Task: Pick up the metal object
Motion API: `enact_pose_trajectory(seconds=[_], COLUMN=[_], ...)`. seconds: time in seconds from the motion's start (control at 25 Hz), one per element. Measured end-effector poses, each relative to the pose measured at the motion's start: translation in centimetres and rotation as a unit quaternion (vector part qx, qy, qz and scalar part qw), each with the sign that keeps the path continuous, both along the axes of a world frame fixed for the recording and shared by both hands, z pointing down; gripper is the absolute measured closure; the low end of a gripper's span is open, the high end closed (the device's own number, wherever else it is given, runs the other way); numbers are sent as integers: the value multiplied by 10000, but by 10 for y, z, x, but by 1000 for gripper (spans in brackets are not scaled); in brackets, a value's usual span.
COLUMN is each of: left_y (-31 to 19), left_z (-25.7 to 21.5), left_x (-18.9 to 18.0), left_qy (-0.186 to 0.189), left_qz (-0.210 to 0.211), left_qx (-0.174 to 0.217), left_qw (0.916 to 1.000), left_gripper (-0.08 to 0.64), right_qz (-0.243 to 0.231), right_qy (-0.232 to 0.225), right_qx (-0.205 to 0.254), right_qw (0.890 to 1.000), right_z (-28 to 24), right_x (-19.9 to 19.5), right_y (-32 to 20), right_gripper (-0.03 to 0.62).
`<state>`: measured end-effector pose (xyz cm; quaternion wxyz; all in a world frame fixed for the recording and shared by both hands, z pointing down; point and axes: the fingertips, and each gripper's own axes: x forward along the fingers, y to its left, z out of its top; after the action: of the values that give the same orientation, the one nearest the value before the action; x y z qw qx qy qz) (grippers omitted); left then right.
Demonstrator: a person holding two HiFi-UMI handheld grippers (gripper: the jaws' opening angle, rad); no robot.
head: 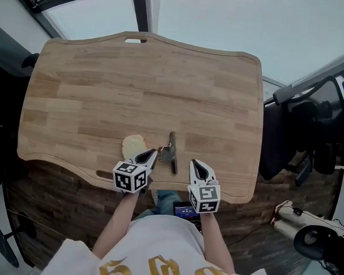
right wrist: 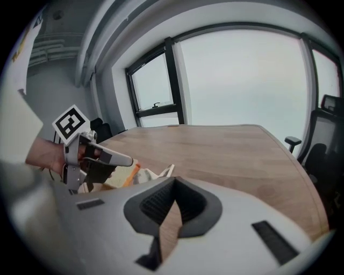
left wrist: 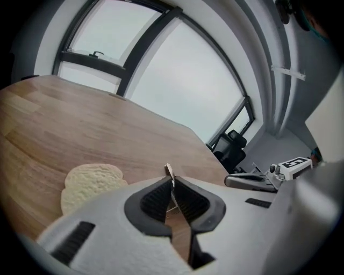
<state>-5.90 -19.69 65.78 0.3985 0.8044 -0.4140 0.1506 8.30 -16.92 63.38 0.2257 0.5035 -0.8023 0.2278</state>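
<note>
Only close-up — metal object [left wrist: 169, 169] inside left tool [left wrist: 173, 180].

The wooden table [head: 146, 86] lies bare across its far half and down its left and right sides, so there is wide passage there. The crowding is at the near edge. A pale flat lump [head: 134, 145] sits just left of the left gripper [head: 151, 156], whose tip is on the metal object [head: 171, 152]. Only a narrow strip of bare wood separates that object from the right gripper [head: 195, 164]. A dark chair [head: 279, 135] stands close off the table's right edge.
</note>
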Motion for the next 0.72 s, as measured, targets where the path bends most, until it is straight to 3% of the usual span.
enact_pose_trajectory(seconds=[0.24,0.4,0.72], left_y=[-3,0,2], left_z=[13,24,40], left_x=[13,25,35], left_qy=[222,335,238], left_qz=[129,247,421], left_qx=[-349,-609,-989], left_qw=[9991,9973,9939], left_gripper=[501,434,459], right_qz=[67,92,154], right_qy=[-55,-20,-20], right_qx=[-254,-379,-481], right_qw=[9996,9992,9987], right_z=[14,22,29], right_x=[9,15,18], right_y=[-7,-6,-7], right_gripper=[581,581,581])
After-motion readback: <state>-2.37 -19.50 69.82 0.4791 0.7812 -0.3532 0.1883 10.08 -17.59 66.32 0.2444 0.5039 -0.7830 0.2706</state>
